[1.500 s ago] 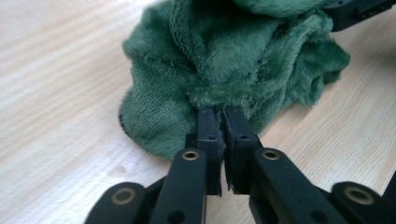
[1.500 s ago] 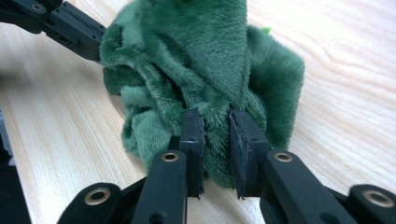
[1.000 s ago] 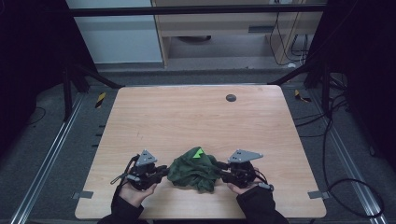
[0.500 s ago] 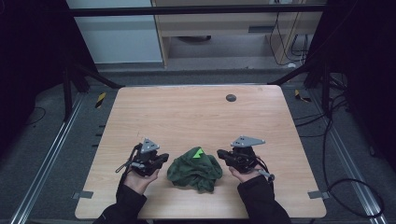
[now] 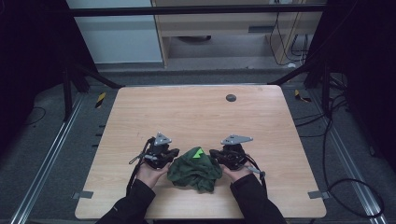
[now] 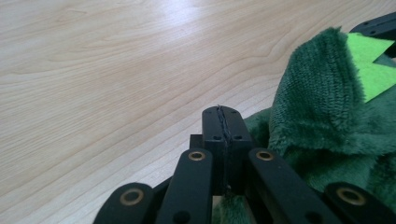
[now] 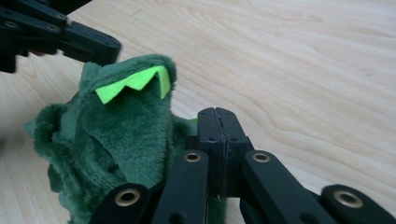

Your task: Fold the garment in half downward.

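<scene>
On the pale wooden table [image 5: 140, 107], near its front edge, the left gripper [image 5: 169, 156] sits in the person's left hand [image 5: 148, 171] with its black jaws pressed flat together; they have just been closing. In the left gripper view a tuft of green pile shows at the base of the pads, though whether fabric is truly pinched there cannot be told. Just beside it, to its right, lies the crumpled dark green plush cloth with bright green felt teeth [image 5: 195, 168], bunched between both grippers. On the cloth's far side the right gripper [image 5: 219, 155] has likewise just closed, jaws meeting, nestled against the plush.
</scene>
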Demonstrator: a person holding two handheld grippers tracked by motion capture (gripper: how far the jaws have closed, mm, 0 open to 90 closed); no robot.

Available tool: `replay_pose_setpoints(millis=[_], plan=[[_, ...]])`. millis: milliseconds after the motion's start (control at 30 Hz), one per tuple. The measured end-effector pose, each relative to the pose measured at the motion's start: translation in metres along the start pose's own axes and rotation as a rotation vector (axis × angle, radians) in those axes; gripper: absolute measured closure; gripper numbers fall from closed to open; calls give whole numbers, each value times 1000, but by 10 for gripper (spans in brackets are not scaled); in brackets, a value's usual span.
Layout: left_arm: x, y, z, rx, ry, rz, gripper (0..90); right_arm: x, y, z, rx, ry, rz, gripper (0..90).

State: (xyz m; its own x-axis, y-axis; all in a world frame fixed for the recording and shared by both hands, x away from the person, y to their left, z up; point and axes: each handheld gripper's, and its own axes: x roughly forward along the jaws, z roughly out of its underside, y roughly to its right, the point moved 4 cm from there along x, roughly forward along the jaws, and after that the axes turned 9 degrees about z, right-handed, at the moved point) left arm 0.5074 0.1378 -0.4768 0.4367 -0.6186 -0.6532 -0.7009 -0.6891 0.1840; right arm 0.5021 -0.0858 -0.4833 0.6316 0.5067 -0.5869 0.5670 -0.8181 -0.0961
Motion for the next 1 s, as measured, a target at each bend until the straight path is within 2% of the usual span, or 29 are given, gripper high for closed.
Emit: replay_pose_setpoints(millis=[233, 367, 533, 833, 1000], plan=[[2, 8, 1, 12, -3, 58, 897, 6, -10, 5, -24, -18, -25, 898], [-2, 12, 2, 22, -6, 74, 897, 2, -16, 4, -25, -9, -45, 898], [-13, 23, 4, 48, 10, 106, 897, -5, -21, 3, -40, 7, -66, 897], [-27, 40, 11, 81, 11, 148, 897, -21, -33, 6, -62, 22, -106, 894], [-32, 50, 16, 105, 3, 149, 897, -30, -36, 12, -67, 26, -121, 894]])
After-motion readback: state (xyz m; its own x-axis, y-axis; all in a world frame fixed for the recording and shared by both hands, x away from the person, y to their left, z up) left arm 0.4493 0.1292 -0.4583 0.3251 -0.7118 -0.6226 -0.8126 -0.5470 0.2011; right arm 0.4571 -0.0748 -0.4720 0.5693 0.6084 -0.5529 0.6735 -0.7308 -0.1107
